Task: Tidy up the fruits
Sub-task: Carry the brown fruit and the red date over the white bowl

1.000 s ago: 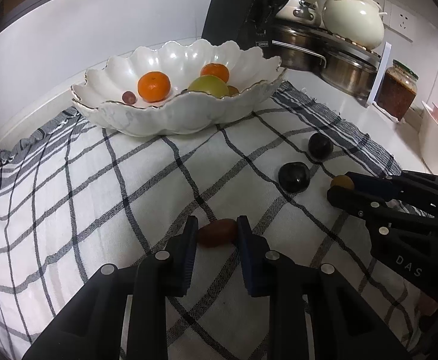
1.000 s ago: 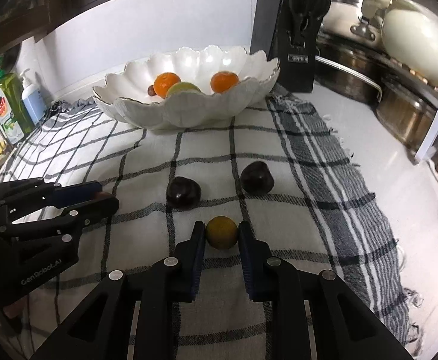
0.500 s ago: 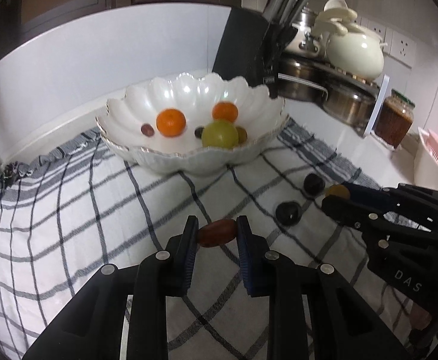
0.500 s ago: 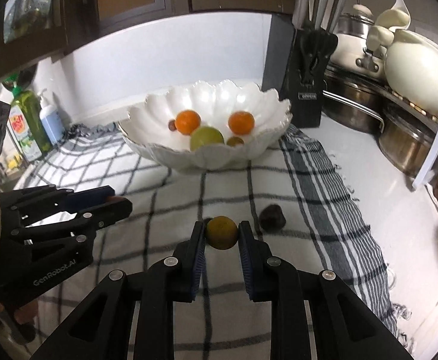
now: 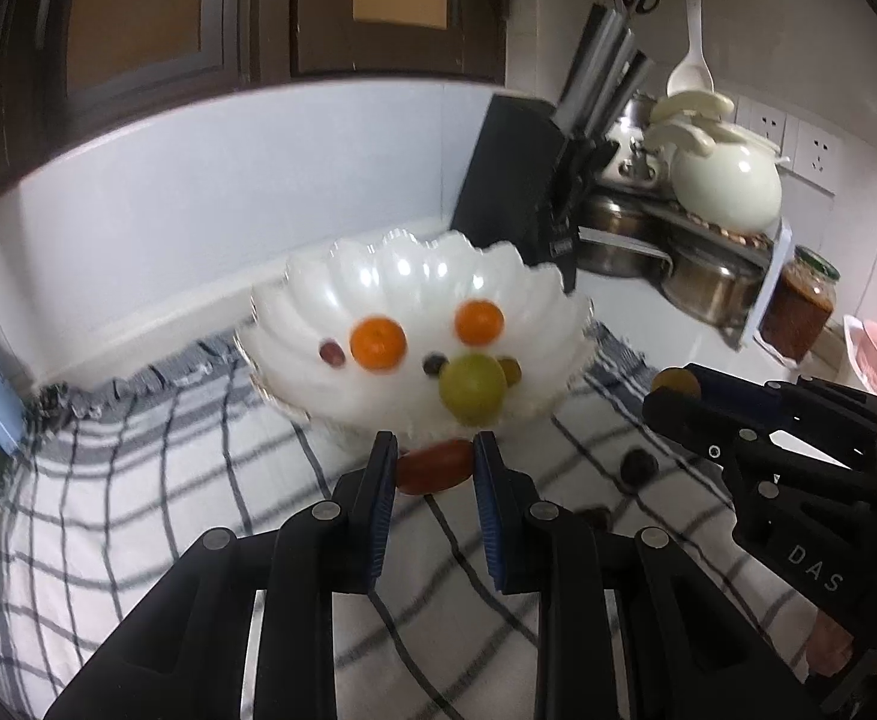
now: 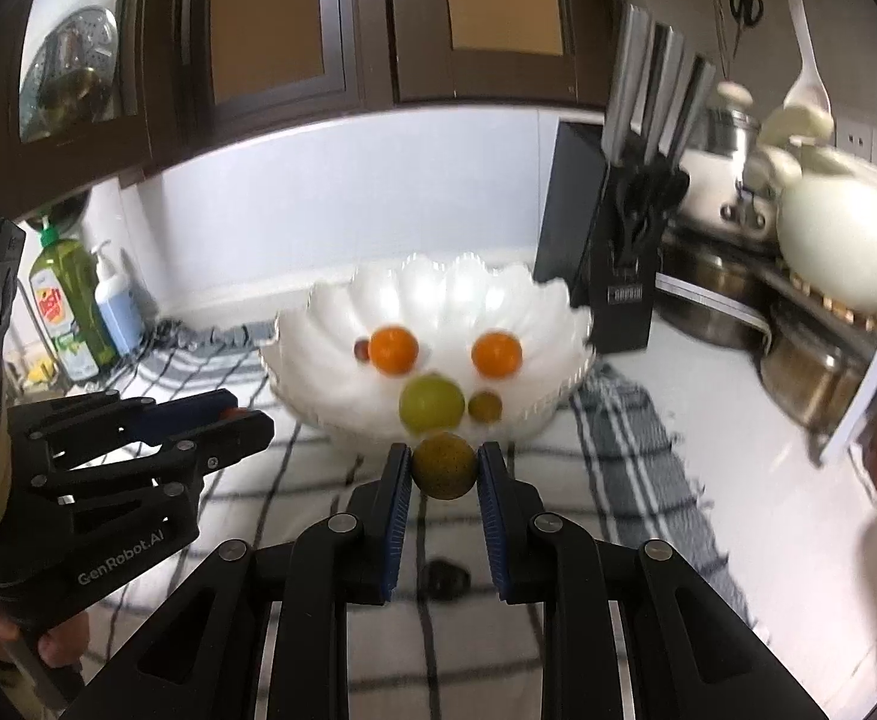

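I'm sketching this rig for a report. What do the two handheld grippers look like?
Both are matte black linkage frames with silver rivets and blue finger pads. The left gripper carries white "GenRobot.AI" lettering on its body; the right gripper shows "DAS". Bare fingers grip the handles.

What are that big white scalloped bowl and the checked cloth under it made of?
The bowl looks like glazed ceramic or porcelain, possibly glass: glossy white with bright glints. The cloth looks like woven cotton, matte, with a frayed fringe along its edge.
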